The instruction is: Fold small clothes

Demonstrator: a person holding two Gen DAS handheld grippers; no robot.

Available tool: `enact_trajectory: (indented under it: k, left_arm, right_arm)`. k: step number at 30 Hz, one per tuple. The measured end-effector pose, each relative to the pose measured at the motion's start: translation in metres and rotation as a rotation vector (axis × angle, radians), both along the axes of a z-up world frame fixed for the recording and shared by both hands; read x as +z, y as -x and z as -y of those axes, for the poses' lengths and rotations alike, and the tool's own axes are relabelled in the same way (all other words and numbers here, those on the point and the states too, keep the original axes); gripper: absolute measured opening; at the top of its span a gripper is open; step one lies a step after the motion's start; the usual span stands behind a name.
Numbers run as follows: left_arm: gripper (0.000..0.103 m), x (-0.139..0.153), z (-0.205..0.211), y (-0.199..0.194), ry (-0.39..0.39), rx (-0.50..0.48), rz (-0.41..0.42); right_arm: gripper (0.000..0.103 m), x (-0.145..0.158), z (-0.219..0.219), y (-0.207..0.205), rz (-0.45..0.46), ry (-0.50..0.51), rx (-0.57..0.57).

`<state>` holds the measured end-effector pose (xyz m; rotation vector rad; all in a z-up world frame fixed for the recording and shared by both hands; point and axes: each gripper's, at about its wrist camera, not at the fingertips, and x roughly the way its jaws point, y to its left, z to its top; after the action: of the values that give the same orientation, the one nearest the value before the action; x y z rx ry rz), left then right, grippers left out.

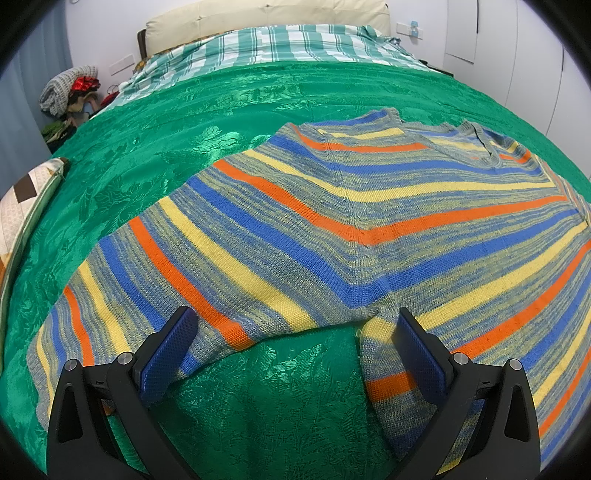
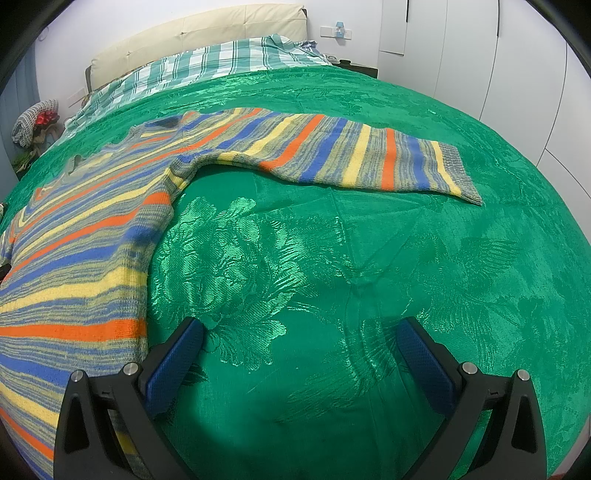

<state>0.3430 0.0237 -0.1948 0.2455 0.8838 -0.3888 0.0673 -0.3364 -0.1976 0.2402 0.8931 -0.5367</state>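
while the striped sweater (image 1: pixel 332 229) lies spread flat on the green bedspread (image 1: pixel 166 155), filling the middle and right of the left wrist view, the left tool (image 1: pixel 293 328) sits low at the bottom centre of the frame, right at the armpit where the near sleeve (image 1: pixel 155 280) runs off toward the lower left and the body of the sweater runs to the right. its blue pads (image 1: pixel 168 354) stand wide apart, one over the sleeve edge and the other over the body's side edge, with bare bedspread showing between them; they grip nothing. in the right wrist view the sweater (image 2: pixel 81 236) fills the left side of the frame, its other sleeve (image 2: pixel 332 155) stretched out across the upper middle and ending in a ribbed cuff (image 2: pixel 460 173) toward the upper right. the right tool (image 2: pixel 299 336) at the bottom centre is also spread wide and holds nothing, hovering over bare green bedspread (image 2: pixel 369 258) just beside the sweater's side edge; its left pad (image 2: pixel 173 365) is close to that edge, though whether it touches cannot be told. nothing lies between either tool and the sweater. further up the bed are a green plaid blanket (image 1: pixel 280 44) and a cream headboard (image 1: pixel 266 14), a pile of clothes (image 1: pixel 70 96) sits at the upper left, and a patterned cushion (image 1: pixel 26 206) lies at the left edge.
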Motion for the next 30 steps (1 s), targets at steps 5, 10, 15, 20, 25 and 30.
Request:
enact_trajectory:
  k: [5, 10, 15, 20, 25, 30]
  left_arm:
    - [0.103, -0.0002, -0.0006, 0.001, 0.0, 0.0, 0.0]
    - [0.103, 0.0, -0.0004, 0.0003, 0.0, 0.0, 0.0]
    - [0.103, 0.0002, -0.0004, 0.0002, 0.0, 0.0, 0.0]
    - [0.103, 0.0001, -0.0005, 0.0003, 0.0, 0.0, 0.0]
    - [0.103, 0.0001, -0.0006, 0.0004, 0.0, -0.001, 0.0]
    - [0.103, 0.0001, -0.0004, 0.0001, 0.001, -0.001, 0.0]
  right_arm:
    - [0.103, -0.0005, -0.0002, 0.0001, 0.001, 0.0, 0.0]
    - [0.103, 0.0015, 0.0001, 0.0011, 0.007, -0.002, 0.0]
    - [0.103, 0.0026, 0.0007, 0.0022, 0.013, -0.006, -0.001]
    - [0.103, 0.0019, 0.002, 0.0055, 0.032, -0.016, 0.001]
    - [0.103, 0.0024, 0.003, 0.0065, 0.037, -0.024, 0.005]
    - [0.103, 0.0058, 0.0042, 0.003, -0.015, -0.051, 0.026]
